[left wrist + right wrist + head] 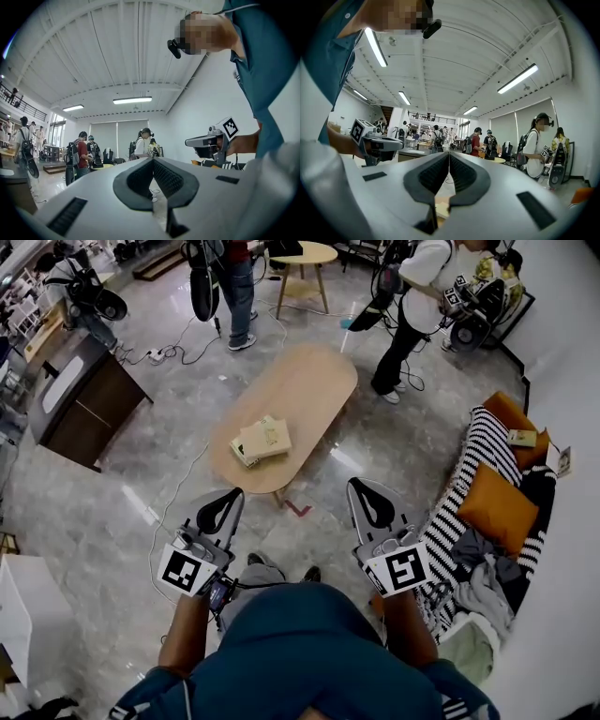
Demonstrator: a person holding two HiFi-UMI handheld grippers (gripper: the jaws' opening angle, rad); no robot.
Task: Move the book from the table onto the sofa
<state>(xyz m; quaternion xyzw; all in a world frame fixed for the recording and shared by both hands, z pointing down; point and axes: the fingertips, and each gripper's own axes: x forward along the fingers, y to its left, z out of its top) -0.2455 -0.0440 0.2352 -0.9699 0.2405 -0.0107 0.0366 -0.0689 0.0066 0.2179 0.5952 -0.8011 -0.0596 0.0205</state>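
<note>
The book (264, 438) lies on the wooden worktop (305, 381), near its lower left end, in the middle of the head view. Another book (242, 454) seems to lie under it. Nothing is touching them.

The sofa (487, 442) is at the right edge of the frame, well apart from the worktop. It has a black and white striped cover. An orange cushion (497, 507) rests on it, with a heap of clothes (483, 582) lower down.

The left gripper (232, 495) is in the lower left of the frame. The right gripper (360, 486) is in the lower right. Both point up the frame, toward the worktop, over the shiny floor (122, 521). Both are short of the book.

In the left gripper view, the fingers (136, 180) of the left gripper (153, 161) are pressed together. Nothing is between them. The right gripper (211, 140) shows at the right of that view.

In the right gripper view, the fingers (433, 176) of the right gripper (449, 154) are pressed together too, and hold nothing. The left gripper (377, 143) shows at the left of that view.

At the top of the head view, people (412, 296) stand beside a small round table (305, 254). A dark cabinet (80, 399) stands at the left.
</note>
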